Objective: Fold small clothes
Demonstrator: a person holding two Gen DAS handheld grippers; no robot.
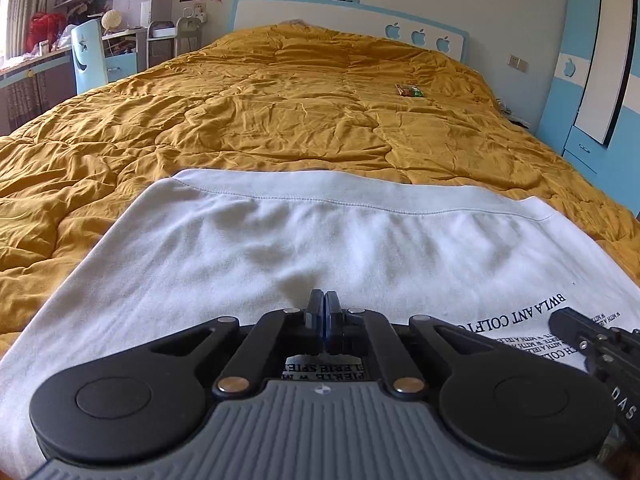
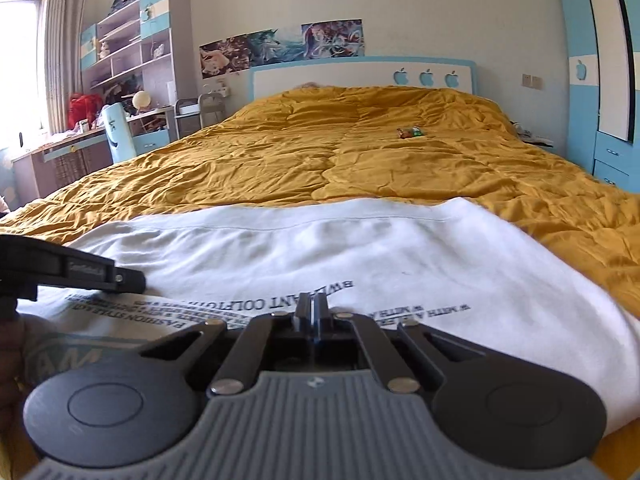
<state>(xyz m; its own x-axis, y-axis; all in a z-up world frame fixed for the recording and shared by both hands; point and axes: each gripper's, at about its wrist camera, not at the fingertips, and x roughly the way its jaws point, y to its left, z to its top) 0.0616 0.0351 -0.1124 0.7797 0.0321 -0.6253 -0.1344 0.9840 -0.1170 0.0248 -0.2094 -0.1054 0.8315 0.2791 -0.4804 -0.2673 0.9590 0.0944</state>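
Daylight came from the window (image 2: 20,64) at far left, which was blown out to white. Room was evenly bright, shadows soft. Fisheye bent the wardrobe (image 2: 600,80) and shelves (image 2: 124,52) at the edges; corners were vignetted. Slight motion blur softened the white garment (image 2: 360,248) in the right wrist view; left wrist view was sharper.

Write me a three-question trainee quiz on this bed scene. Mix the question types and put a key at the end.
1. True or false: the white garment lies on the mustard quilt with its printed text facing up.
2. The left gripper and right gripper have their jaws: A) wide open, B) closed together, C) out of view.
3. Fill in: the small wrapped item lies on the quilt toward the ____ of the bed.

Key: 1 true; 2 B; 3 headboard end.
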